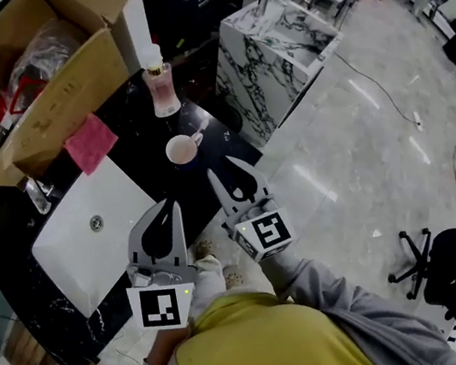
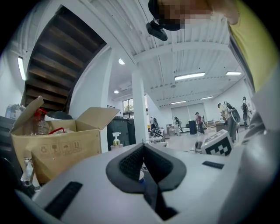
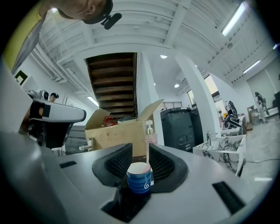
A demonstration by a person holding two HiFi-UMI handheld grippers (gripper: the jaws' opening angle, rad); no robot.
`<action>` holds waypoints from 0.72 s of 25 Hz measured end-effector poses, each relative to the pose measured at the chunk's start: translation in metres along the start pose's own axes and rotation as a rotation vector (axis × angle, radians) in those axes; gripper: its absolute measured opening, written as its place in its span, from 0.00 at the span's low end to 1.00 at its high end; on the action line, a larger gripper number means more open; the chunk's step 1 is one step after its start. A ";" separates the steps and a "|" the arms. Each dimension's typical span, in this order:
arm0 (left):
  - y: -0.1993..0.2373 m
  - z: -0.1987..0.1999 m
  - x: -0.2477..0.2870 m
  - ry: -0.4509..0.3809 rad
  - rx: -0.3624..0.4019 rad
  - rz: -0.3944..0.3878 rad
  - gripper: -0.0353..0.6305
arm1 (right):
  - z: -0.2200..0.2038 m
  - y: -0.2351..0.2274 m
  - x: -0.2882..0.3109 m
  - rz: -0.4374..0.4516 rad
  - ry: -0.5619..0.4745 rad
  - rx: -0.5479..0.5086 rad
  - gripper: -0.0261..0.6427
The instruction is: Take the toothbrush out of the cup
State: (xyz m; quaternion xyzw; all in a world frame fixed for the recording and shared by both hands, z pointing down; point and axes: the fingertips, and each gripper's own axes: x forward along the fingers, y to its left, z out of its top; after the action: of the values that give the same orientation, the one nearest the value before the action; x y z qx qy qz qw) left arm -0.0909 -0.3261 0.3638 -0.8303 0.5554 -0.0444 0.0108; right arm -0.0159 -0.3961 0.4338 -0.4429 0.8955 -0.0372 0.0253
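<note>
Black counter (image 1: pixel 139 140) by sink (image 1: pixel 74 246): cup (image 1: pixel 181 150) just ahead of right gripper (image 1: pixel 220 167), jaws apart, empty; left gripper (image 1: pixel 170 206) clenched, empty.

the cup (image 1: pixel 181 150) is a small round mug, blue outside with a white swirl and white inside (image 3: pixel 140 177). it stands upright with its mouth open. it sits just ahead of the tips of the right gripper (image 1: pixel 221 166), in line with the gap between the parted jaws and touched by neither. from the left gripper (image 1: pixel 171 204) it lies farther ahead and off to the right, only a sliver showing through the slit between those jaws. the toothbrush (image 1: pixel 199 136) shows as a short pale piece jutting over the rim on the far right side, too small to make out further.
</note>
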 end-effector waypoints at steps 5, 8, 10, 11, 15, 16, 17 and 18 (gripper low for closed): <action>0.021 -0.017 0.025 0.035 -0.006 -0.052 0.06 | -0.025 -0.010 0.037 -0.020 0.039 0.036 0.25; 0.029 -0.026 0.036 0.049 -0.015 -0.085 0.06 | -0.039 -0.016 0.053 -0.034 0.068 0.065 0.26; 0.033 -0.029 0.041 0.056 -0.022 -0.108 0.06 | -0.047 -0.019 0.060 -0.041 0.086 0.095 0.27; 0.035 -0.031 0.043 0.060 -0.026 -0.118 0.06 | -0.050 -0.021 0.064 -0.044 0.094 0.110 0.27; 0.039 -0.035 0.052 0.065 -0.049 -0.141 0.06 | -0.062 -0.028 0.075 -0.052 0.131 0.178 0.28; 0.040 -0.035 0.053 0.065 -0.056 -0.143 0.06 | -0.064 -0.029 0.076 -0.048 0.138 0.200 0.28; 0.040 -0.036 0.053 0.066 -0.061 -0.144 0.06 | -0.066 -0.029 0.078 -0.041 0.143 0.220 0.28; 0.040 -0.037 0.054 0.069 -0.064 -0.147 0.06 | -0.067 -0.029 0.080 -0.034 0.146 0.237 0.28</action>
State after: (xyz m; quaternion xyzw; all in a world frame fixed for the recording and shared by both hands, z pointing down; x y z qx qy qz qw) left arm -0.1109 -0.3901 0.4008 -0.8667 0.4942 -0.0558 -0.0380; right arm -0.0468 -0.4741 0.5024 -0.4480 0.8766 -0.1752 0.0113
